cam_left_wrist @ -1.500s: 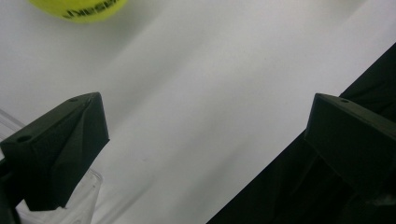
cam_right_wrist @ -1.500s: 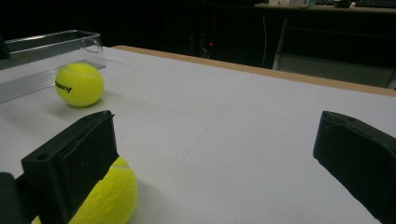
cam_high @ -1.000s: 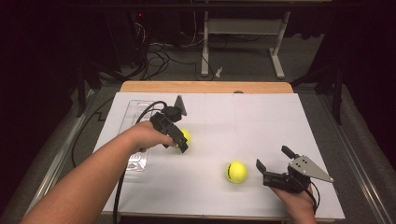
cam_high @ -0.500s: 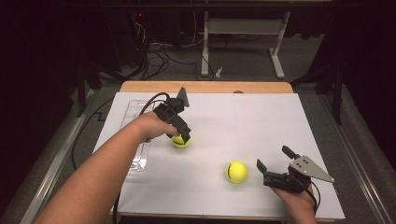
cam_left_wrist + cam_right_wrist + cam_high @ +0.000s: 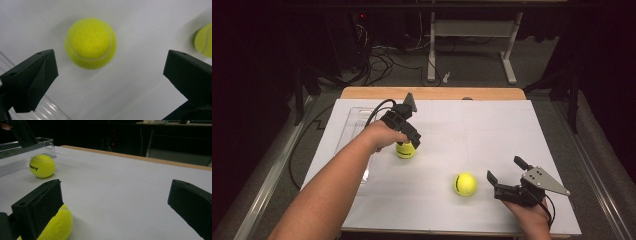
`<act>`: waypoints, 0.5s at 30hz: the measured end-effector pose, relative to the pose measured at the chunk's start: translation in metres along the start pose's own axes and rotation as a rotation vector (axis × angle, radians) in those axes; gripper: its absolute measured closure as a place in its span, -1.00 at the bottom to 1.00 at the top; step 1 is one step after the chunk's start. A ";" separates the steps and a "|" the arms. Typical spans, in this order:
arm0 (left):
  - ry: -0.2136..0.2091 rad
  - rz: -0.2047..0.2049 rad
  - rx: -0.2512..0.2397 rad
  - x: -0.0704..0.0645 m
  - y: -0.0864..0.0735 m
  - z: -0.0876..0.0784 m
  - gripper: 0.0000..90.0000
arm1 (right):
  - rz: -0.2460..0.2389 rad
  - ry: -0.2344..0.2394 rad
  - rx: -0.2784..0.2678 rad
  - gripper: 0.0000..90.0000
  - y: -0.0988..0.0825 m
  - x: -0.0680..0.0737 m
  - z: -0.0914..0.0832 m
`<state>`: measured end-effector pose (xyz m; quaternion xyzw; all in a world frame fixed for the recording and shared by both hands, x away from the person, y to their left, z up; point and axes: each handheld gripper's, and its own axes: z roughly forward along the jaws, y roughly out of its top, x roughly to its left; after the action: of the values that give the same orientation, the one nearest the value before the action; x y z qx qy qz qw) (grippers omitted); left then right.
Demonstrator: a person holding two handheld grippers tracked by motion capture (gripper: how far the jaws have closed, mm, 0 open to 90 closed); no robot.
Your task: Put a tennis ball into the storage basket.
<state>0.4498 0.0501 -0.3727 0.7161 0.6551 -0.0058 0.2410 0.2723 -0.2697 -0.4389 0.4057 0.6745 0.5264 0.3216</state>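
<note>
Left gripper (image 5: 408, 142) hovers over 1 tennis ball (image 5: 91, 43), fingers (image 5: 31, 80) spread wide; the ball's black lettering is unreadable. Right gripper (image 5: 506, 176) fingers also apart.

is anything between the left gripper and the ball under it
Nothing visible is. In the left gripper view the tennis ball lies on bare white table ahead of the left gripper, whose jaws stand wide open, apart from it. The other ball lies off to one side.
</note>
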 end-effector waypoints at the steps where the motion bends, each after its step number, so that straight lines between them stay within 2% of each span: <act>1: 0.003 -0.001 0.003 0.000 0.001 0.001 -0.99 | 0.001 0.000 0.000 -0.99 0.000 0.000 0.000; 4: 0.021 0.003 0.017 0.002 0.001 0.004 -0.99 | 0.000 0.000 0.001 -0.99 0.000 0.000 0.000; 9: 0.054 -0.010 0.006 0.005 0.002 0.009 -0.99 | -0.001 0.001 -0.001 -0.99 0.000 0.000 0.000; 15: 0.067 -0.007 0.028 0.007 0.000 0.017 -0.99 | -0.001 0.003 -0.002 -0.99 0.000 0.000 0.000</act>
<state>0.4562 0.0506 -0.3902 0.7167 0.6653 0.0082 0.2090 0.2724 -0.2696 -0.4387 0.4044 0.6747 0.5272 0.3214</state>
